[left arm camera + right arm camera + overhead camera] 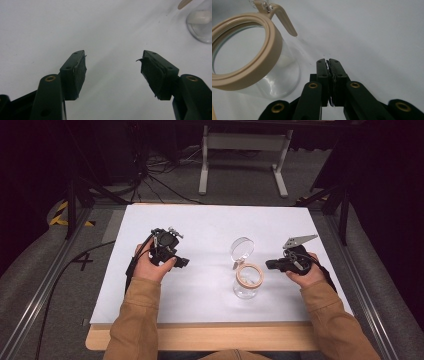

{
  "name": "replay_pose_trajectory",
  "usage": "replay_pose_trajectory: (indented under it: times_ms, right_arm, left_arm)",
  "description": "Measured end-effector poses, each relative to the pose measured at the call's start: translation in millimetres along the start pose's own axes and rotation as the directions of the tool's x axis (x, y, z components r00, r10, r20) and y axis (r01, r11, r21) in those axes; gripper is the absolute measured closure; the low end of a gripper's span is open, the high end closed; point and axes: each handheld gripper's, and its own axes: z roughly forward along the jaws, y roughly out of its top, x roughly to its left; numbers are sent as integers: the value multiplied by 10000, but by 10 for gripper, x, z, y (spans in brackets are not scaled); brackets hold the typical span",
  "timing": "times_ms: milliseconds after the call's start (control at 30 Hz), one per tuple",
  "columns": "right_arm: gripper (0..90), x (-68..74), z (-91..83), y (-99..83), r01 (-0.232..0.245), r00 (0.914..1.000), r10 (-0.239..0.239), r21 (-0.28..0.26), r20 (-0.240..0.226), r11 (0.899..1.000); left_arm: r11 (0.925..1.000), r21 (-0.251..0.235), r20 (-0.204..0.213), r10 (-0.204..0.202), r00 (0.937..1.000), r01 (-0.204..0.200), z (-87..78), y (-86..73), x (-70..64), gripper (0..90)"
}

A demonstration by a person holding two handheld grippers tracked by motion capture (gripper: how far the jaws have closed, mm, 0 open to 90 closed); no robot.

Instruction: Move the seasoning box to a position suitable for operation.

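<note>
A dark room with cables and a white metal frame (244,150) on the grey floor lies behind the bench (200,330), which carries a white sheet (210,227). In the high view a clear glass jar (248,281) with a tan rim stands on the sheet between both hands, its hinged lid (242,249) flipped open behind it. The left hand-held gripper (181,262) sits well apart from the jar; the right hand-held gripper (270,264) points at it from just beside.

In the left gripper view the left hand-held gripper (113,68) has its jaws spread wide over bare sheet, the jar's base (201,26) far off.

In the right gripper view the right hand-held gripper (328,62) has its jaws pressed together on nothing, near the jar (257,62).
</note>
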Motion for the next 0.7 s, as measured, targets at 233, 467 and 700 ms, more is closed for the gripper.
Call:
replay_pose_trajectory:
  times_ms: [233,467,700]
  right_arm:
    - [872,51,79,2,202,9996,-195,377,-201,9991]
    - [879,152,201,7,526,9971,-465,1037,-597,9932]
    - [892,249,348,0,1063,9932,-958,1771,-668,9784]
  left_arm:
    - [9987,-473,429,-165,9989,185,-46,-6,-46,363]
    - [9989,-425,800,-139,9967,173,-95,-3,-66,391]
    - [9991,-415,843,-7,9964,42,-95,11,-96,390]
